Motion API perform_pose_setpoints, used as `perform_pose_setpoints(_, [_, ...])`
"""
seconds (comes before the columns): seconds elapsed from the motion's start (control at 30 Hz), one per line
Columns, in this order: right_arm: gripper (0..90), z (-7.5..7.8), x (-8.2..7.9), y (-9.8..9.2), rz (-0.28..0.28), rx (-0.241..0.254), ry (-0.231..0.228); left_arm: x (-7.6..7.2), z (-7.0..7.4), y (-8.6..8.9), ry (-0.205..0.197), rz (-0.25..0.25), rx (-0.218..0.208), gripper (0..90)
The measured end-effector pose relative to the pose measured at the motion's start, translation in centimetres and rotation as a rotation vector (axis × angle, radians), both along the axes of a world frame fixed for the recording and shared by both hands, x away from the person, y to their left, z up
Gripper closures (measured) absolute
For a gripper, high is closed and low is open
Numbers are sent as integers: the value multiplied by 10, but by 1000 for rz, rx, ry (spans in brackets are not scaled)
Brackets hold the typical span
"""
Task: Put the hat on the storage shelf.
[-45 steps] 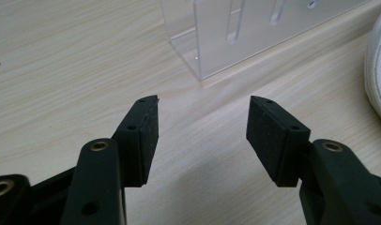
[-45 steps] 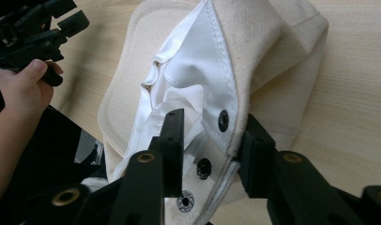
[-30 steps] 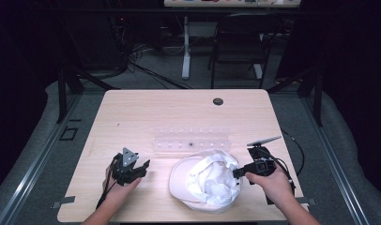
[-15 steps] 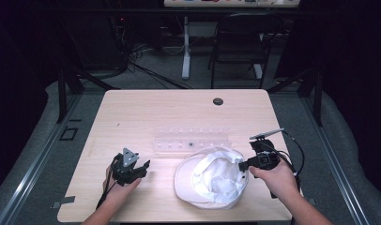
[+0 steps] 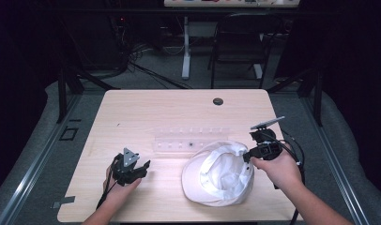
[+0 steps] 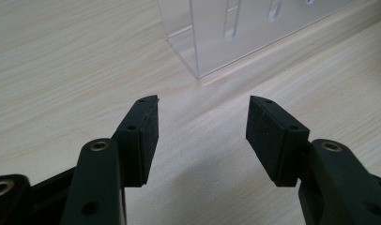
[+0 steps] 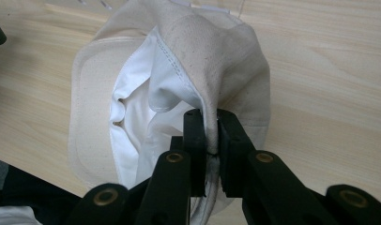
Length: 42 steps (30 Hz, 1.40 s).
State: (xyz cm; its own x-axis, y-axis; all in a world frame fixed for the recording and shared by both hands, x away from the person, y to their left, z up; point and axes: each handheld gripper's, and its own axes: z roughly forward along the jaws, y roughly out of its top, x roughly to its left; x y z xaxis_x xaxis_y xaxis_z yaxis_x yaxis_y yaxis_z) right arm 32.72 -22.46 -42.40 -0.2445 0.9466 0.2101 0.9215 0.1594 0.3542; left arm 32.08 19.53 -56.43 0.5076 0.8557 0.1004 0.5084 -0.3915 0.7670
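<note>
Right gripper (image 5: 247, 154) clamped on the hat (image 5: 221, 176), jaws pinched shut on a fold of its rim at the edge farthest from the left gripper (image 5: 142, 168). Compared with a second ago: moved outward and up the table (image 5: 179, 108), away from the person, dragging the rim along; hat now stretched wider, its white lining more exposed, its top edge touching the rack (image 5: 191, 139). Judged as a pull to open or turn the hat, well under way but not finished, with most of the hat flat on the wood just below the rack.

Left gripper unchanged from a second ago, resting low on the table to the left of the hat and well apart from it, jaws wide open, nothing between them.

Right gripper view: cream cloth (image 7: 217, 61) squeezed between the pads (image 7: 194, 140), stitching along the seam, crumpled lining inside, details lost from above. Left gripper view: bare wood between the jaws and a corner of the clear rack (image 6: 235, 33) ahead, near but not touching. High view: both grippers, hat and rack set out together.
</note>
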Motion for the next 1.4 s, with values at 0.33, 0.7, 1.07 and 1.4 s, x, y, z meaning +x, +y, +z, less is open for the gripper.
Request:
perform_pose_setpoints(0.33, [833,21,3,6,19,-37,-6,0,0,0,0,1,-1,447])
perform_pose_setpoints(0.7, [833,37,3,10,32,-24,-19,0,0,-1,-1,1,-4,447])
perform_pose_setpoints(1.07, [833,52,2,5,36,88,-31,0,-1,-1,-1,1,-3,447])
perform_pose_setpoints(1.4, [833,60,0,5,59,197,-50,-1,-2,-2,3,-6,3,446])
